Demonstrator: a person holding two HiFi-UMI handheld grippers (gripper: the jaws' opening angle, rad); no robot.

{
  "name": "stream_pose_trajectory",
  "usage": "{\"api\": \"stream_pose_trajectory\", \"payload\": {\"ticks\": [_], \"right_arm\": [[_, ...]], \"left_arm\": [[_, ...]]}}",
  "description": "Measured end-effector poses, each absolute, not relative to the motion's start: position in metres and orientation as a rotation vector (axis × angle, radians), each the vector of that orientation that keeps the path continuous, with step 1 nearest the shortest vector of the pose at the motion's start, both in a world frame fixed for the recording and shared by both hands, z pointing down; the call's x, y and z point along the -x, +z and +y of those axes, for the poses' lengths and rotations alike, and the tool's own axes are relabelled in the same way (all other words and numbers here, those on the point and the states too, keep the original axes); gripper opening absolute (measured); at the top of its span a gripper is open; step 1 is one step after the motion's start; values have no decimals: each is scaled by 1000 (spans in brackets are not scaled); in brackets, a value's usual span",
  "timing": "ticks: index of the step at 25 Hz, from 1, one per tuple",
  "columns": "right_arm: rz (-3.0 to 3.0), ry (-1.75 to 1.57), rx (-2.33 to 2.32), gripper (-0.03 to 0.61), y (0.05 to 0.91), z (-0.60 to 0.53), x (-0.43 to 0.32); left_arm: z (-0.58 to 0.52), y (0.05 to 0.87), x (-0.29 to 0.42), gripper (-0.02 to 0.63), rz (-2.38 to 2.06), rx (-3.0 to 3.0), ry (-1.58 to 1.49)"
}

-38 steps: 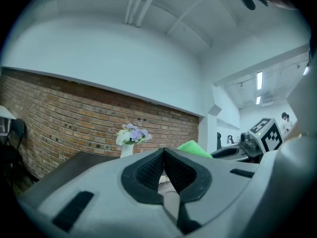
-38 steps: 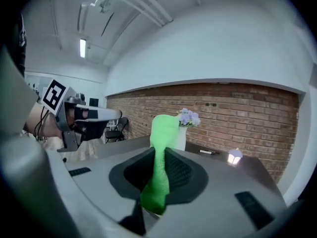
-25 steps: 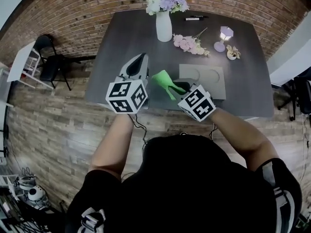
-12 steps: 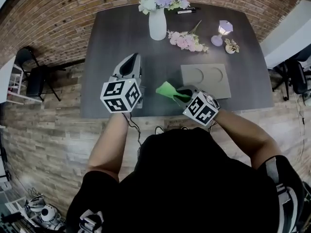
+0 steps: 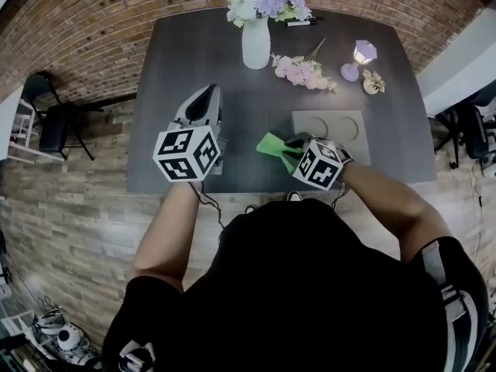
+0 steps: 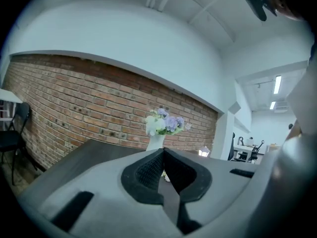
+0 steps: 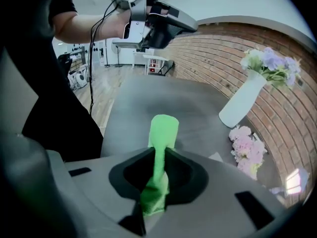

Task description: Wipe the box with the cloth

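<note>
A flat grey box (image 5: 345,139) with two round marks lies on the dark table (image 5: 186,60), right of middle. My right gripper (image 5: 293,141) is shut on a green cloth (image 5: 273,145) at the box's left edge. The cloth sticks out to the left, over the table. In the right gripper view the cloth (image 7: 162,130) runs up between the closed jaws of my right gripper (image 7: 159,155) and folds over at its far end. My left gripper (image 5: 209,91) is held above the table's left part, shut with nothing in it. Its jaws meet at the tip (image 6: 163,150).
A white vase of flowers (image 5: 256,41) stands at the table's back, with pink flowers (image 5: 301,70), a small lamp (image 5: 358,56) and a little ornament (image 5: 373,82) to its right. A pen (image 5: 301,22) lies at the far edge. A black chair (image 5: 54,122) is left of the table.
My right gripper has carried the green cloth a little to the right, up to the box's left edge, and the cloth sits lower. The left gripper has hardly moved.
</note>
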State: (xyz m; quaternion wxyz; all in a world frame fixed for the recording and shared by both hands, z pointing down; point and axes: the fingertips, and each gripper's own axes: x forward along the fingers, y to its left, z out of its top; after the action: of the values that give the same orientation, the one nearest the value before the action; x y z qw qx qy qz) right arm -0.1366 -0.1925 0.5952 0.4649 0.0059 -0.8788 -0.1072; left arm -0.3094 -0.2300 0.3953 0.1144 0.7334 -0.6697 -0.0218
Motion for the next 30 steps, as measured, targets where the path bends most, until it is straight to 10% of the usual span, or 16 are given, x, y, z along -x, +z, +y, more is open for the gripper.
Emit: {"api": "stream_pose_trajectory", "payload": {"ticks": [30], "right_arm": [[-2190,-160,-216,57,599,-376,169]], "left_arm": [[-214,412,316,9,-2157,-1894,49]]}}
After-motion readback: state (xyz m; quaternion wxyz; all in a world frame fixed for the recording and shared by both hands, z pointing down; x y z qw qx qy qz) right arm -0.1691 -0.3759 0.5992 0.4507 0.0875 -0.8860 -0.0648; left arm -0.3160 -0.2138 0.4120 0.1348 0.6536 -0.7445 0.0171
